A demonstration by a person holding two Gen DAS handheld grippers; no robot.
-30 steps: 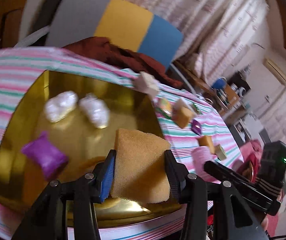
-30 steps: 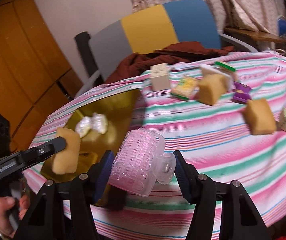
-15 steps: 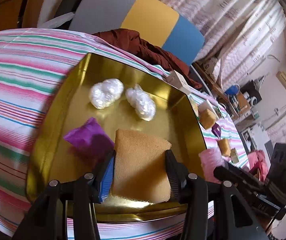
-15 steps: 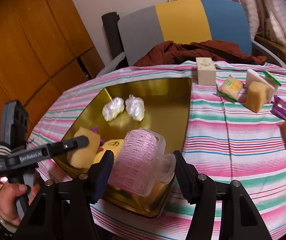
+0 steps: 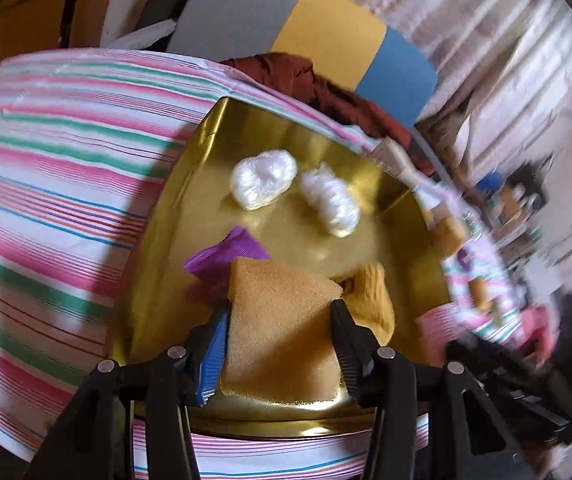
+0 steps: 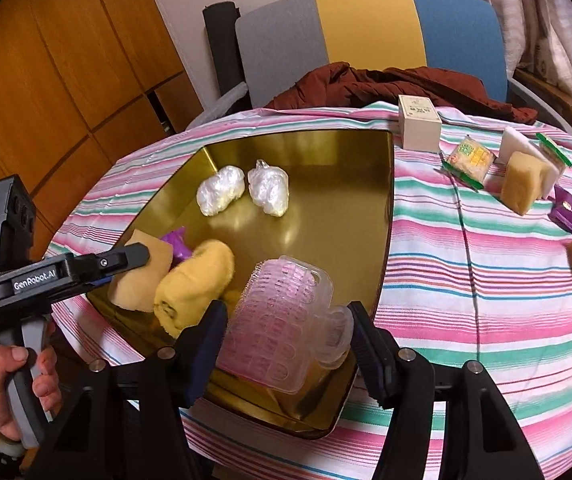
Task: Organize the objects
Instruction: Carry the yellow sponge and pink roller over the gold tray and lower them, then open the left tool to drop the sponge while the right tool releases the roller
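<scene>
1. Sponge, pinched by the left claw low over the gold tray, could crowd the purple wrapper beside it.
2. Pink plastic box sits between the right claw's opening jaws over the tray's near rim; released there, it may tip onto the worktop.

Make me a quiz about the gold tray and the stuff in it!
1. True or false: two white bundles lie in the tray.
2. What does the left gripper hold? A) sponge B) box C) purple packet
3. Fill in: the rolled towel in the tray is ____.

Key: 1 true; 2 A; 3 yellow.
</scene>
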